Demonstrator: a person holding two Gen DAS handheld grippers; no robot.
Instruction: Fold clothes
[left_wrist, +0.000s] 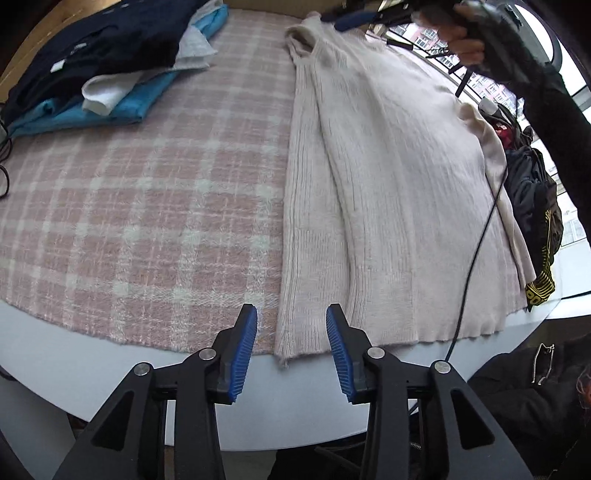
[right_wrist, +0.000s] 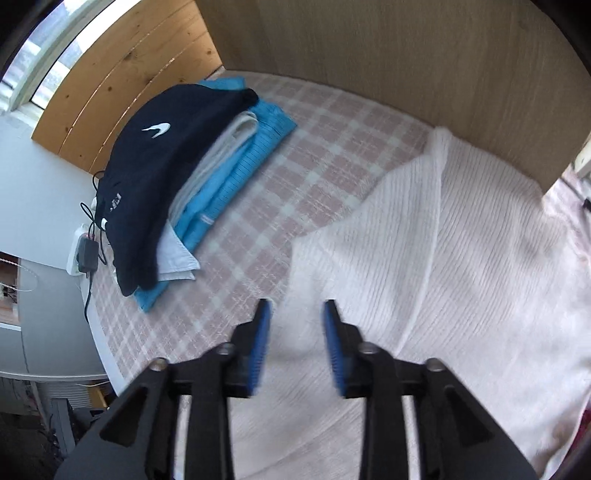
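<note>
A cream ribbed knit garment lies lengthwise on the pink plaid blanket, one side folded over its middle. My left gripper is open just above the garment's hem corner at the near table edge. My right gripper is open and hovers over the same garment, near its folded edge; nothing is between its blue pads. The hand holding the right gripper shows at the top right of the left wrist view.
A stack of folded clothes, navy on top of white and blue, sits at the blanket's far left, also seen in the left wrist view. A wooden wall backs the table. A black cable crosses the garment's right side. A charger lies at the table edge.
</note>
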